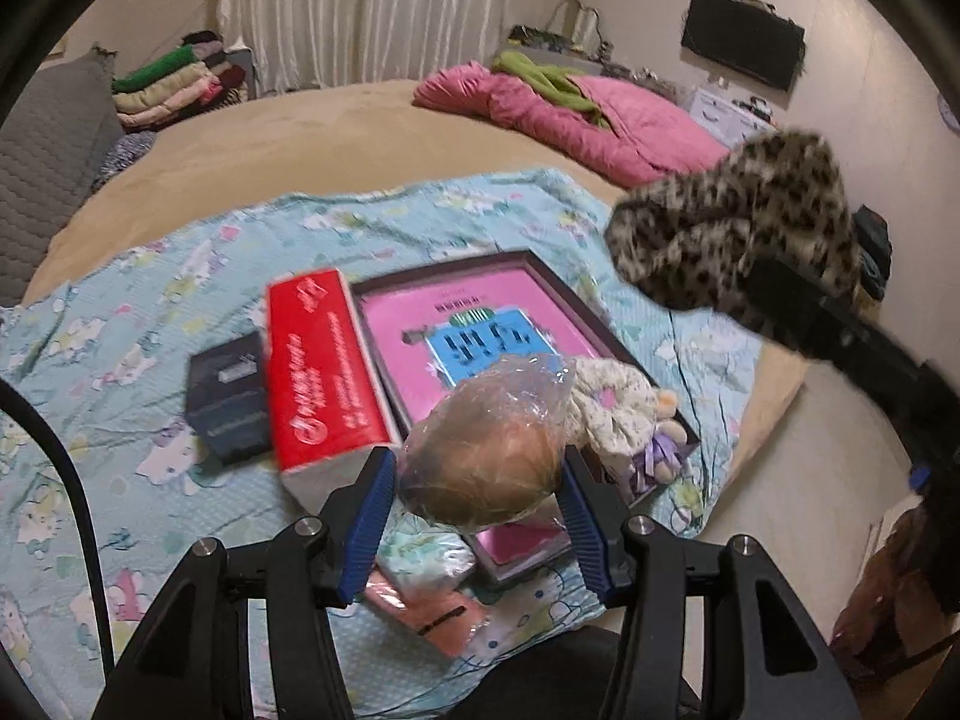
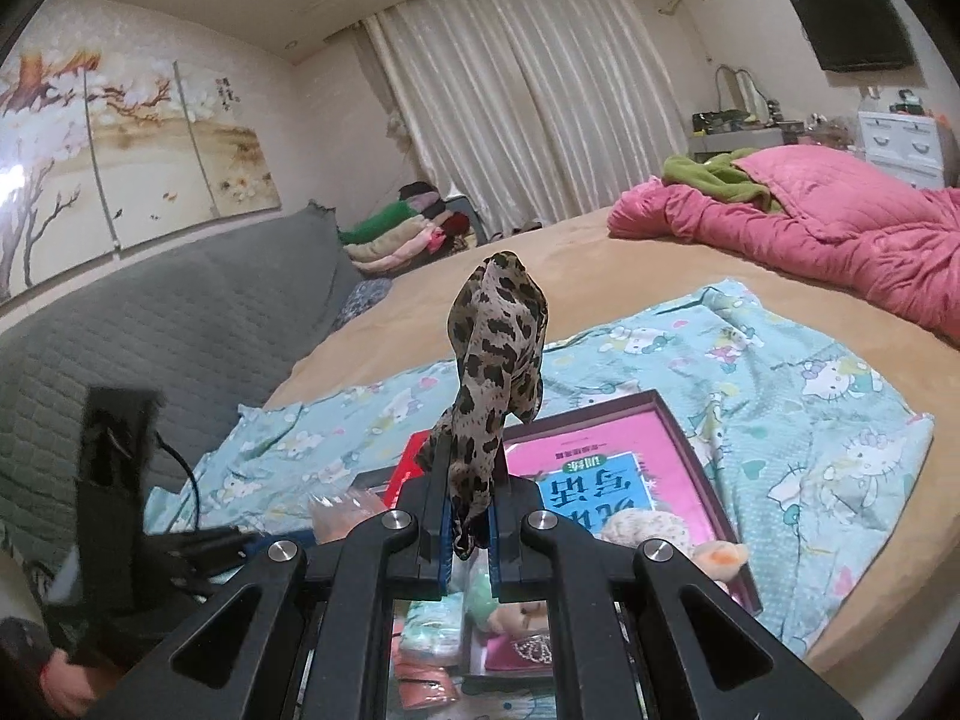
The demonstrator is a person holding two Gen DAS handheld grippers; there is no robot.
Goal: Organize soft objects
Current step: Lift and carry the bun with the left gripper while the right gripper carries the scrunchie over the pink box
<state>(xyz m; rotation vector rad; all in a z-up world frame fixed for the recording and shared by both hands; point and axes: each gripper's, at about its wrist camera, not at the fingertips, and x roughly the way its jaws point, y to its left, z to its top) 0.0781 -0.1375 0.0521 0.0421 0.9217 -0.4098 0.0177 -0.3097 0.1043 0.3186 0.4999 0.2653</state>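
In the left wrist view my left gripper [image 1: 477,462] is shut on a clear plastic bag holding a round tan soft lump [image 1: 486,468], its blue pads [image 1: 369,504] pressing both sides. It hangs above a dark-rimmed shallow box [image 1: 606,336] with a pink book in it. A floral scrunchie [image 1: 612,402] and a small plush doll [image 1: 663,450] lie in that box. My right gripper [image 2: 471,480] is shut on a leopard-print cloth [image 2: 498,348] that stands up from its jaws. That cloth [image 1: 732,228] also shows at the upper right, in the air over the bed.
A Hello Kitty sheet [image 1: 120,348] covers the tan bed [image 1: 270,144]. On it lie a red carton [image 1: 324,372], a dark small box [image 1: 228,402] and pink packets [image 1: 432,606]. A pink quilt [image 2: 840,228], folded clothes [image 2: 396,234] and a grey padded headboard [image 2: 180,324] ring the bed.
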